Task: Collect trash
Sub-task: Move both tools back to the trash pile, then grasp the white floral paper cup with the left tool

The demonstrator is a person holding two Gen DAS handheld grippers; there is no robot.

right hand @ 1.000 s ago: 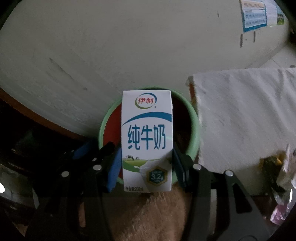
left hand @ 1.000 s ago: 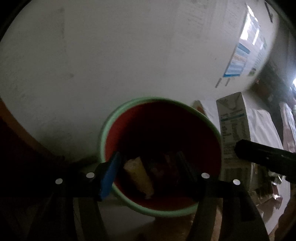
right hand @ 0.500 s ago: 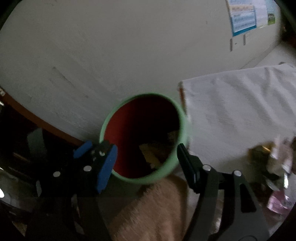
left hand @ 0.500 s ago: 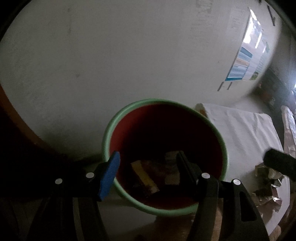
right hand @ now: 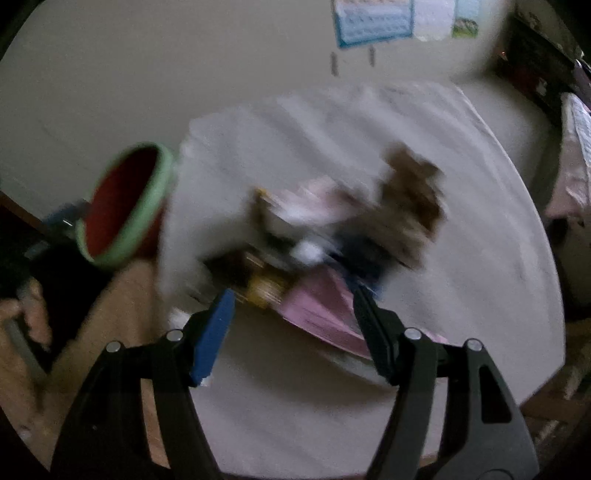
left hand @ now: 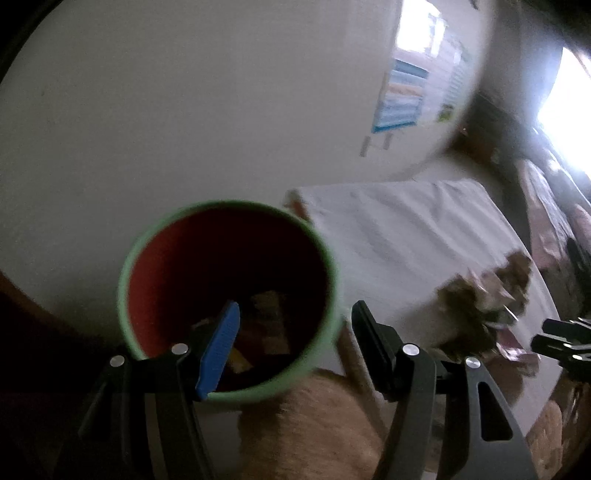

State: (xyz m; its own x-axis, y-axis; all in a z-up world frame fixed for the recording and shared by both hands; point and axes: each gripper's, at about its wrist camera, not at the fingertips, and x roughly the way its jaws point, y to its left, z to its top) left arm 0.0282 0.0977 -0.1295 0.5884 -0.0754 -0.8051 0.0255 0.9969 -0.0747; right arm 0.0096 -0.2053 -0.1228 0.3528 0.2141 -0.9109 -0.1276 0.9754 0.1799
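Note:
The trash bin (left hand: 229, 206), green rim and red inside, stands against the wall with dark scraps and a yellowish piece at its bottom. My left gripper (left hand: 295, 314) hangs open over it, blue finger above the inside, black finger past the right rim, holding nothing. My right gripper (right hand: 291, 299) is open and empty, low over a blurred heap of wrappers (right hand: 406, 199) on the white-covered table (right hand: 461, 277); a pink wrapper (right hand: 317, 306) lies just beyond its fingertips. The bin (right hand: 147, 206) sits far left in the right wrist view. The right gripper's (left hand: 561, 343) tips show beside the heap (left hand: 480, 306).
A tan fuzzy surface (left hand: 314, 424) lies below the bin at the table's near corner. A person's hand (right hand: 33, 314) shows at the left edge. A poster (right hand: 373, 18) hangs on the pale wall. Dark furniture (right hand: 535, 62) and cloth stand at the far right.
The right gripper let the milk carton go over the bin, then swung right to the wrapper heap on the table. The left gripper drifted right, so the bin now sits further left.

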